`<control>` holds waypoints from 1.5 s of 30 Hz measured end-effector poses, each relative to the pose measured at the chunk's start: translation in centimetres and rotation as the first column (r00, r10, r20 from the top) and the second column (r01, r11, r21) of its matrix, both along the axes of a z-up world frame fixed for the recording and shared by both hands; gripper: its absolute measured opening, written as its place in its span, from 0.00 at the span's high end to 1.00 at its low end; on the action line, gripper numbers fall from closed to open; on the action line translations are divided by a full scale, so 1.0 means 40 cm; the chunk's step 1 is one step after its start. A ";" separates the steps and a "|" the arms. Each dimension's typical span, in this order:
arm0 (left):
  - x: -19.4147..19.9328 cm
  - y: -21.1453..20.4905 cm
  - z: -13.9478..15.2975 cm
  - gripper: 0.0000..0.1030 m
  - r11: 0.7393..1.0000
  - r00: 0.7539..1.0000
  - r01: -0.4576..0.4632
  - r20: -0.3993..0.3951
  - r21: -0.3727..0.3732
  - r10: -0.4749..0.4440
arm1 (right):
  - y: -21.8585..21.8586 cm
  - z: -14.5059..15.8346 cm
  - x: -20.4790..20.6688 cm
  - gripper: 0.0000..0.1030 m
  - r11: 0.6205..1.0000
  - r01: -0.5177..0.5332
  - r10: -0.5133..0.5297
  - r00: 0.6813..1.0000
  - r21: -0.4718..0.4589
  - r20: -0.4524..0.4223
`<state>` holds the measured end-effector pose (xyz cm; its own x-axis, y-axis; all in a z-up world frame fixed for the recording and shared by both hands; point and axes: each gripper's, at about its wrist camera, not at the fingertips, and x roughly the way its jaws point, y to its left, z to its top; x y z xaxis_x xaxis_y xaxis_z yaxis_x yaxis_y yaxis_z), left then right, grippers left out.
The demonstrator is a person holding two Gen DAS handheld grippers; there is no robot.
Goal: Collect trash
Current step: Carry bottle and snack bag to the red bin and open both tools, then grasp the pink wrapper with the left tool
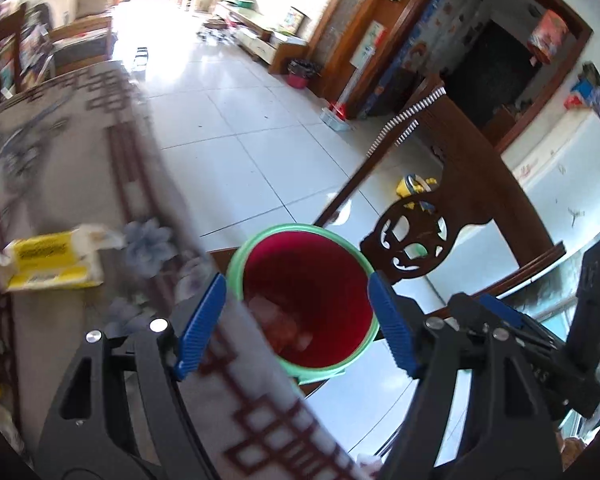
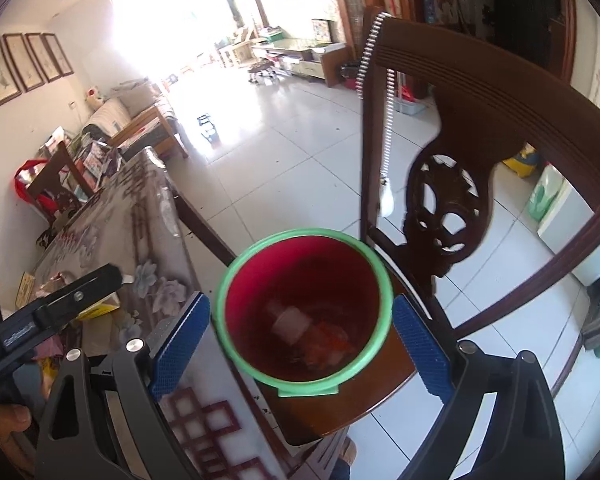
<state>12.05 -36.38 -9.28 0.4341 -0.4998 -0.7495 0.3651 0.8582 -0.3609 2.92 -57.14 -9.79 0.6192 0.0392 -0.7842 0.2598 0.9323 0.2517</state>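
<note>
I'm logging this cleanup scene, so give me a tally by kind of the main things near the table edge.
Red bin with green rim: 1
Yellow tissue pack: 1
Carved wooden chair: 1
Patterned table: 1
Total: 4

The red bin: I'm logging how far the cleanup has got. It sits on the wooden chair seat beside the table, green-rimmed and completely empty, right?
Not empty. The right wrist view shows the red bin already holding trash, pale and orange scraps at its bottom. The rest holds: green rim, standing on the wooden chair seat beside the table.
</note>
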 end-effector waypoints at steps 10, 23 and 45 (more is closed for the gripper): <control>-0.108 0.356 0.025 0.29 0.966 0.967 -0.254 0.013 0.053 0.254 | 0.209 0.007 0.032 0.13 0.985 -0.174 0.174 0.985 -0.010 -0.007; -0.216 0.726 0.009 0.29 0.888 0.895 -0.443 0.010 0.122 0.445 | 0.608 -0.046 0.004 0.13 0.902 -0.431 0.430 0.896 0.019 -0.110; -0.006 0.768 -0.118 0.45 0.927 0.973 -0.183 -0.072 0.328 0.218 | 0.649 -0.057 -0.007 0.13 0.920 -0.392 0.389 0.907 0.015 -0.161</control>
